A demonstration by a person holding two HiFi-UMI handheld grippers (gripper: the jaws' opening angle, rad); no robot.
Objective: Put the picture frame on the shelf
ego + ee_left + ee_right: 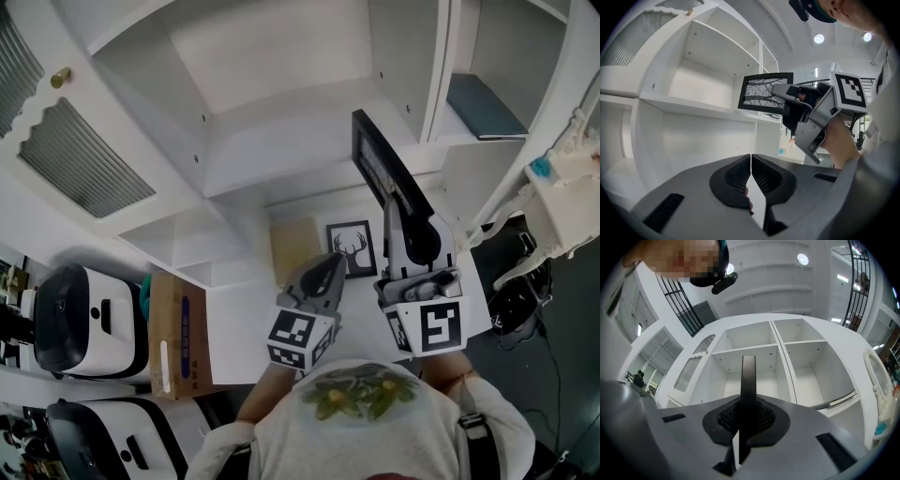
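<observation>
Head view, checked first: finds the right gripper (401, 202) raised in front of the white shelf (281, 150), clamped on the lower part of a black picture frame (380, 161). Places that picture frame in the air, tilted, short of the open compartments and touching no board. Confirmed in the right gripper view: pads (765, 419) closed on the picture frame (748, 376), seen edge-on and aimed at the shelf (745, 348). Finds the left gripper (328, 267) lower and just beside, idle. Read in the left gripper view: fingers (733, 176) pressed together, nothing between them.

Judged step: carry towards placement, pick-up done, set-down not yet made.

Next move, as judged:
- Advance into one compartment, clear of the upright divider.
- Lower the bottom edge onto the board and stand or lean it steady.
- Only then ease the pads apart.

Counted:
- Two grippers.
- Two frames: the held one and a second frame (352, 247) with an antler print on the surface below.
- One tan board (295, 248) beside that second frame.
- One cardboard box (173, 333).
- One dark flat item (483, 106) in a right-hand compartment.
- Four open compartments in the right gripper view.
</observation>
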